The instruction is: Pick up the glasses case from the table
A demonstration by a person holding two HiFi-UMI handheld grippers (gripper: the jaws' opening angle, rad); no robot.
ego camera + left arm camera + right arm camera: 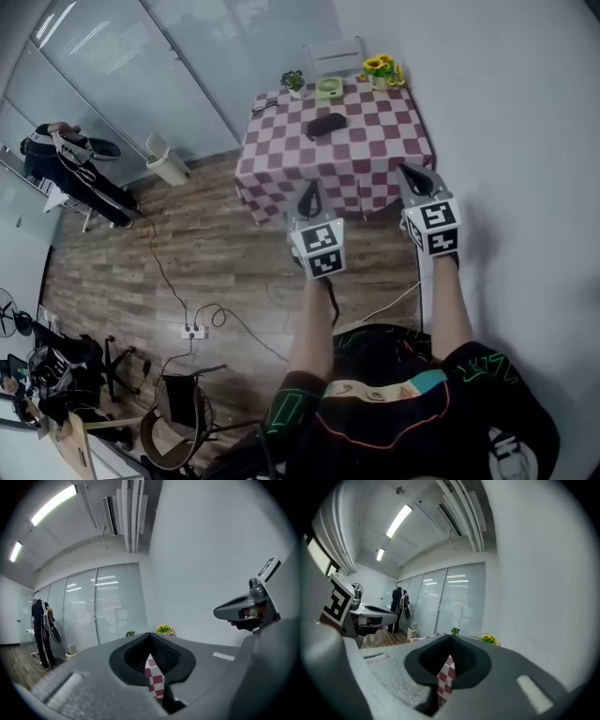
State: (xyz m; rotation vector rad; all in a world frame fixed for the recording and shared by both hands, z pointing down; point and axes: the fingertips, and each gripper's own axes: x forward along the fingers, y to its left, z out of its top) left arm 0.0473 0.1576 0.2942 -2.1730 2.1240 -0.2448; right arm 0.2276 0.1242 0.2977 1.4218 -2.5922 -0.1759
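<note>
A dark glasses case (325, 123) lies near the middle of a table with a red-and-white checked cloth (375, 141), far ahead in the head view. My left gripper (309, 200) and right gripper (415, 180) are held level in front of the table's near edge, well short of the case. Both are shut with nothing between the jaws. In the left gripper view the shut left gripper (151, 637) shows only a strip of checked cloth (154, 679) through its notch; the same holds for the shut right gripper (450, 639) in the right gripper view. The case is hidden in both gripper views.
On the table's far side stand a yellow flower pot (382, 69), a small green plant (293, 82) and a green bowl (328, 89). A white chair (336, 56) sits behind. A white bin (167, 164), floor cables (202, 323) and a person (70, 169) are at the left.
</note>
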